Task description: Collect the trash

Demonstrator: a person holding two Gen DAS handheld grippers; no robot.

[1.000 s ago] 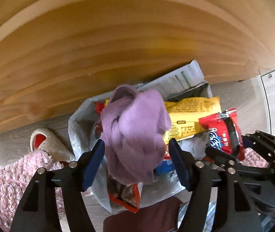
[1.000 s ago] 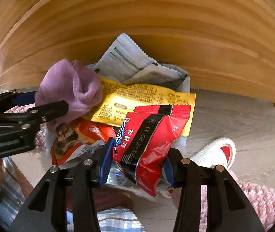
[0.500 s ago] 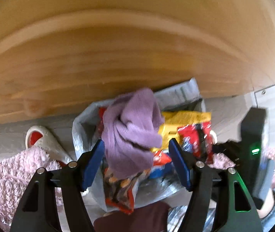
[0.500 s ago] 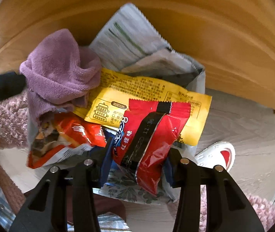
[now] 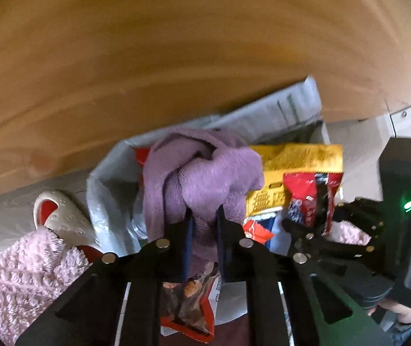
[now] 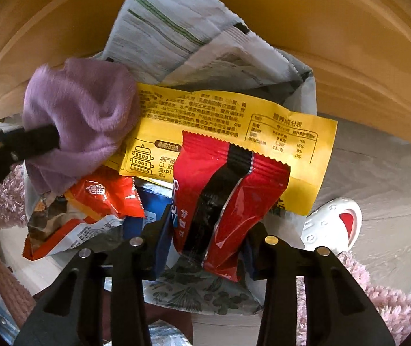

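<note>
two tongs (image 5: 202,225) (image 6: 205,230) grip purple cloth (image 5: 205,178) and red wrapper (image 6: 228,201).

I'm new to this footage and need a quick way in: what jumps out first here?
A fuzzy purple cloth pinched by the left gripper sits atop an overflowing trash bag. Beside it, the right gripper clamps a shiny red snack wrapper lying over a yellow packet, all against a wooden panel.

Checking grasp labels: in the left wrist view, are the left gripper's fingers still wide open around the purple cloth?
No: the left gripper is closed, its fingers pinching the purple cloth between them.
</note>
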